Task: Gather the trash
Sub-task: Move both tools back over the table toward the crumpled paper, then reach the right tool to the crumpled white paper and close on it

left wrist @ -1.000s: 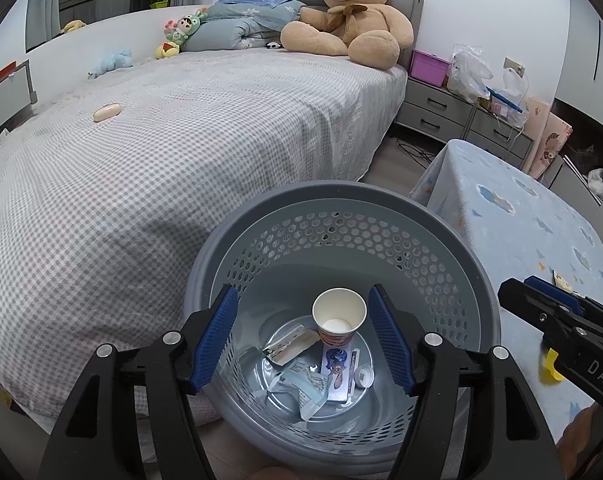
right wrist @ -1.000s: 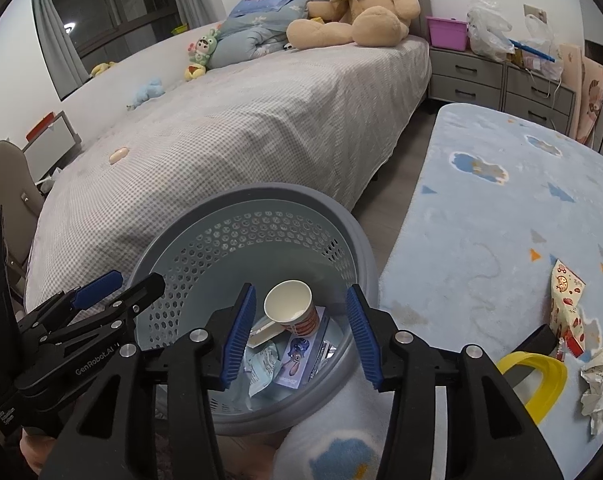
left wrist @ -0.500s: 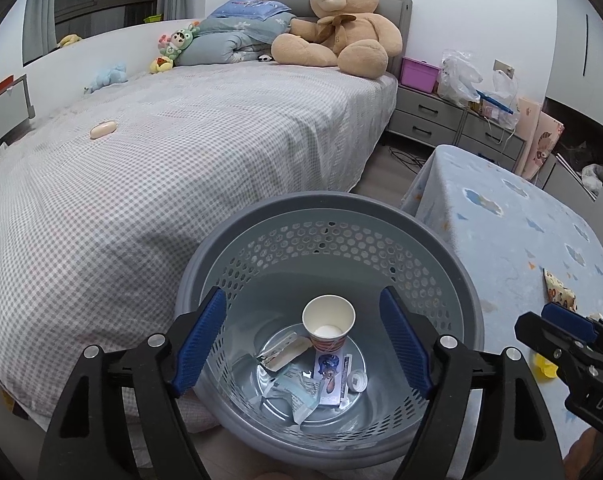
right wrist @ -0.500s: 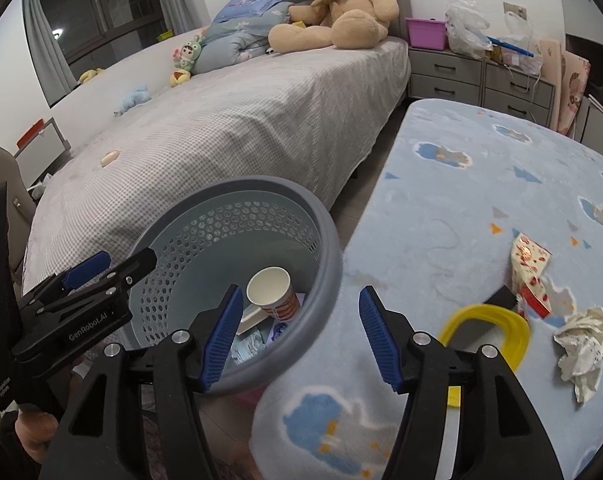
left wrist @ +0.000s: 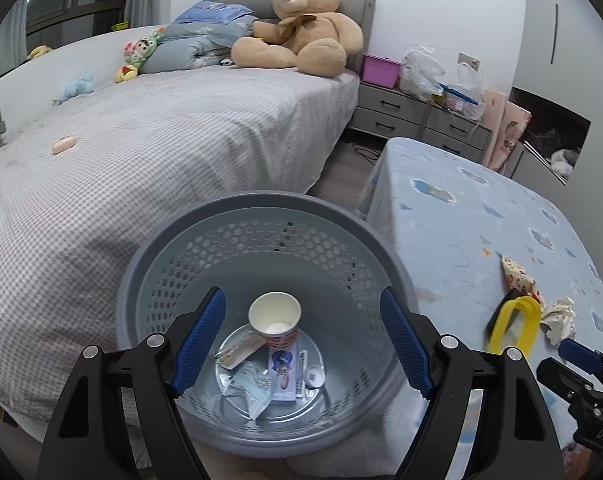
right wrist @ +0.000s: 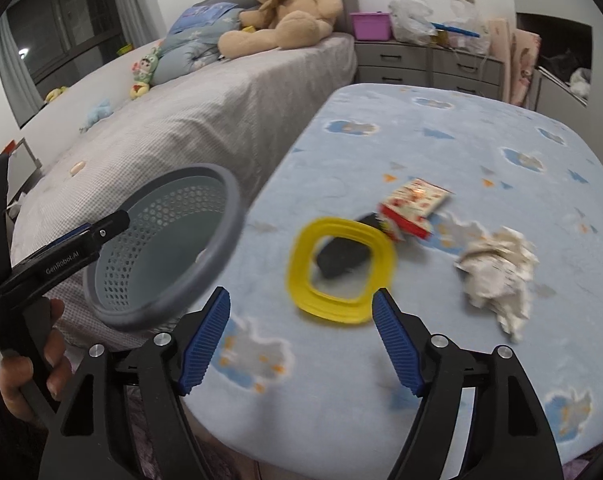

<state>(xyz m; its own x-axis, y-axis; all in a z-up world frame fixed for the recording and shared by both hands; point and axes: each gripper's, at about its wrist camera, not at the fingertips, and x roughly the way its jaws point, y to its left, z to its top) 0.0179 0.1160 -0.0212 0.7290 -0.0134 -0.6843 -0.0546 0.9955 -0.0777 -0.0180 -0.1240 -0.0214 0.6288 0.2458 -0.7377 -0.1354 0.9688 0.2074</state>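
A grey perforated basket (left wrist: 205, 280) stands beside the table; it also shows in the right wrist view (right wrist: 221, 232). Inside lie a paper cup (left wrist: 275, 318) and several wrappers (left wrist: 261, 380). My left gripper (left wrist: 301, 344) is open and empty above the basket. My right gripper (right wrist: 301, 344) is open and empty over the table's near edge, facing a yellow ring (right wrist: 341, 268), a black object (right wrist: 341, 256), a red-and-white snack box (right wrist: 413, 208) and a crumpled paper wad (right wrist: 497, 268). The ring (left wrist: 517, 324) and the wad (left wrist: 559, 316) also show in the left wrist view.
The table has a light blue cloud-print cloth (right wrist: 441, 128). A bed with a grey checked cover (left wrist: 161, 152) lies left, with a large teddy bear (left wrist: 301, 28) and small toys. Grey drawers (left wrist: 405, 116) with bags stand at the back wall.
My right gripper has swung right, from over the basket to over the table. Both grippers have opened wider. The left wrist view has pulled back a little above the basket.
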